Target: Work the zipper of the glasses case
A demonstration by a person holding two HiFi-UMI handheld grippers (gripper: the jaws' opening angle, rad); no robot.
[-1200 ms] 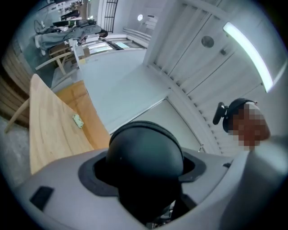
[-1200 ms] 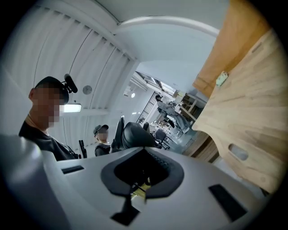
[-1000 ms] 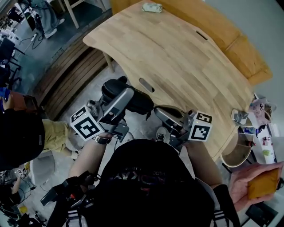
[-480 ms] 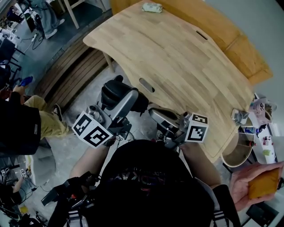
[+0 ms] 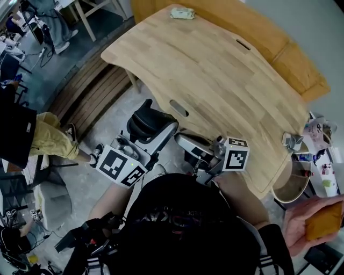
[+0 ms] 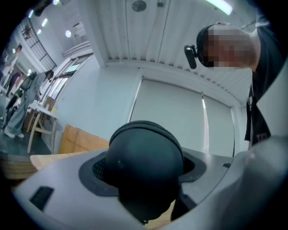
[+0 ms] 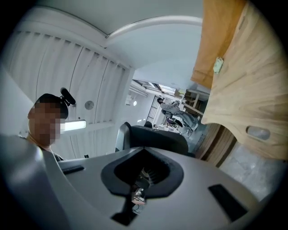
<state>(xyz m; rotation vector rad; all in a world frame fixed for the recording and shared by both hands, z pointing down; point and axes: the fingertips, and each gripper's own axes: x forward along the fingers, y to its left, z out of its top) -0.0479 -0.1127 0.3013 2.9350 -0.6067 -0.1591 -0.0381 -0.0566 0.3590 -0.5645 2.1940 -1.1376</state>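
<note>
The black glasses case (image 5: 144,119) hangs in the air in front of the person, below the table's near edge. My left gripper (image 5: 154,129) is shut on it; in the left gripper view the case's rounded end (image 6: 144,152) fills the dark pads of that gripper (image 6: 144,182). My right gripper (image 5: 181,140) is shut and stands right beside the case. In the right gripper view a small metal piece (image 7: 137,196), which looks like the zipper pull, sits pinched at the seam of the right gripper (image 7: 136,201). The case (image 7: 155,140) shows just beyond it.
A curved wooden table (image 5: 215,70) lies ahead, with a small packet (image 5: 183,13) at its far edge. Wooden slats (image 5: 88,94) run at the left. Another person (image 5: 21,131) stands at the left. At the right, a hand holds an orange object (image 5: 322,220) near a round bin (image 5: 290,185).
Both grippers have drifted slightly down and right with the case, and the right gripper sits closer to it. The bystander at the left has stepped away towards the left edge.
</note>
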